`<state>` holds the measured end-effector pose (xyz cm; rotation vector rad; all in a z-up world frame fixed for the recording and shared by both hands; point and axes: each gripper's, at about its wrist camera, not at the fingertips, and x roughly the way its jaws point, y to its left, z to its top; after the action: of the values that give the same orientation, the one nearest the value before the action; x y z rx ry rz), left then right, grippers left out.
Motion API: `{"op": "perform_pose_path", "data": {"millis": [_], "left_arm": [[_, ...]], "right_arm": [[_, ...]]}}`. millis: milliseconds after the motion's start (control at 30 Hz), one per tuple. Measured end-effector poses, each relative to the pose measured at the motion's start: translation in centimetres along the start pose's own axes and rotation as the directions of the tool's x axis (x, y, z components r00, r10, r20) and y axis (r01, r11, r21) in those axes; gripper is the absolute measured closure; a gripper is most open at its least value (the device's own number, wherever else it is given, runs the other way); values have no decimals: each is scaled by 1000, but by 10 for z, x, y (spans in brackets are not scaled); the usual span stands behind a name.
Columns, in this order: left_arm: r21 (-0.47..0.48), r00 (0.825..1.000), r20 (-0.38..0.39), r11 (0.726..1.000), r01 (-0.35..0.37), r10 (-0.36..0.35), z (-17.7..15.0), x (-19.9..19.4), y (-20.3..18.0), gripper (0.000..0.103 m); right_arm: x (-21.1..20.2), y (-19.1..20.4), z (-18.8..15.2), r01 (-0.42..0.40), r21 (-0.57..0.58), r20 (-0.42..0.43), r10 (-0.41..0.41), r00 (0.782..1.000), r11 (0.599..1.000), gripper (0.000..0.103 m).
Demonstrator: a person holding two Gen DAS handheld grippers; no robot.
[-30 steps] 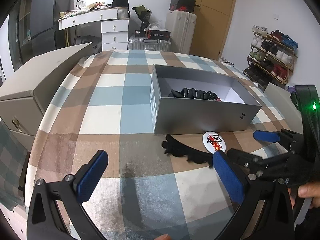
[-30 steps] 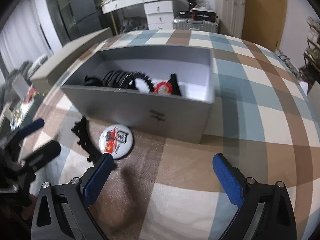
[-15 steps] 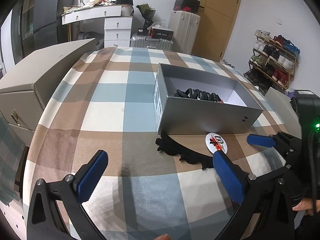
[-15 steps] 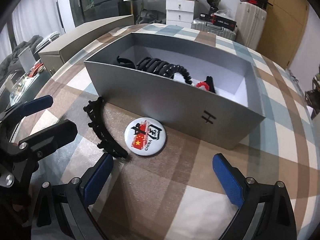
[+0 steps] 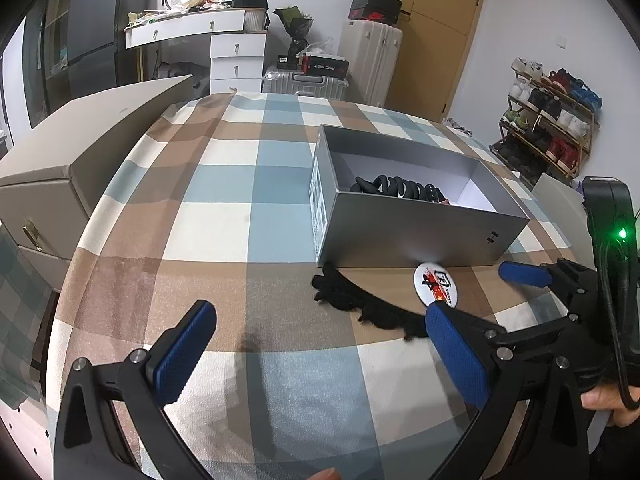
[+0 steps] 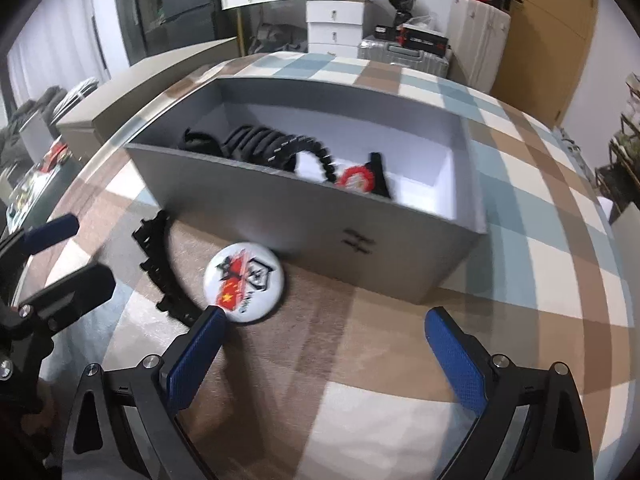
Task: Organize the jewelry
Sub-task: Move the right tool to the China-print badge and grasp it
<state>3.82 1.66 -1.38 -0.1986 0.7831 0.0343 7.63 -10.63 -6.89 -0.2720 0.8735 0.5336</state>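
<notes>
Black-framed left gripper (image 5: 320, 356) and right gripper (image 6: 324, 356), blue ribbed pads (image 6: 454, 360), silver screws, green indicator light.

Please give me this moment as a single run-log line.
left gripper: open, empty | right gripper: open, empty | round badge, black headband: on cloth outside grey box

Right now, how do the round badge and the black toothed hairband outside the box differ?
The round badge is a white disc with a red print; the black hairband is a thin curved strip with teeth. The badge lies nearer the grey box front; the hairband arcs to its left. Both lie flat on the checked cloth, ungripped.
</notes>
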Motion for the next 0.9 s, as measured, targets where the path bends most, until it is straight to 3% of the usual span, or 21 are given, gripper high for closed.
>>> {"op": "perform_pose_path", "data": {"millis": [333, 500, 600, 667, 733, 900], "left_arm": [[-9, 1000, -2, 1000, 9, -9, 0, 0, 1, 1], [-16, 1000, -3, 1000, 11, -11, 0, 0, 2, 1], [-18, 1000, -4, 1000, 12, -12, 0, 0, 2, 1], [-18, 1000, -5, 1000, 12, -12, -1, -1, 2, 1], [-18, 1000, -6, 1000, 10, -10, -1, -1, 2, 1], [-14, 1000, -11, 1000, 3, -3, 0, 0, 0, 1]], "right_arm": [[5, 8, 5, -15, -3, 9, 15, 1000, 1000, 3], [7, 12, 8, -10, 3, 27, 10, 1000, 1000, 8], [4, 14, 9, -19, -6, 43, 19, 999, 1000, 22], [1, 14, 9, -24, -11, 55, 25, 998, 1000, 45], [-1, 12, 9, -37, -5, 59, 37, 998, 999, 61], [-9, 5, 5, -105, 3, 80, 104, 991, 994, 61]]}}
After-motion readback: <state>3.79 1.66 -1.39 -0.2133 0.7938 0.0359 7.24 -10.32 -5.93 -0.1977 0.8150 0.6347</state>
